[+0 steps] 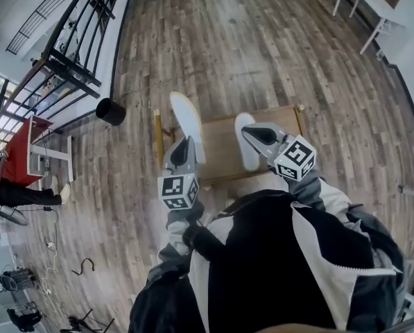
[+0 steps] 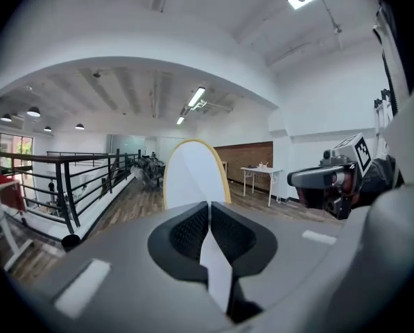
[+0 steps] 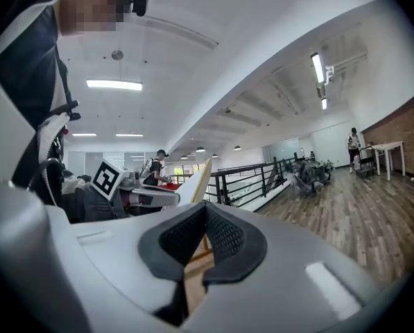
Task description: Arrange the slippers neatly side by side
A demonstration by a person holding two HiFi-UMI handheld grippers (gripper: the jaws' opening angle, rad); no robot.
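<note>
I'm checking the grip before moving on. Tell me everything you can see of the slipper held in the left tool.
The slipper is white, flat and thin, with a rounded tip and a yellowish rim; it looks like soft foam. The left tool pinches its near end in shut jaws, so it sticks straight out, apparently lifted above the left side of the wooden table. Nothing else seems to touch it.

Two white slippers [image 1: 187,120] [image 1: 245,155], two grippers [image 1: 184,143] [image 1: 249,132], one wooden table [image 1: 222,151], one black bin [image 1: 110,111]
</note>
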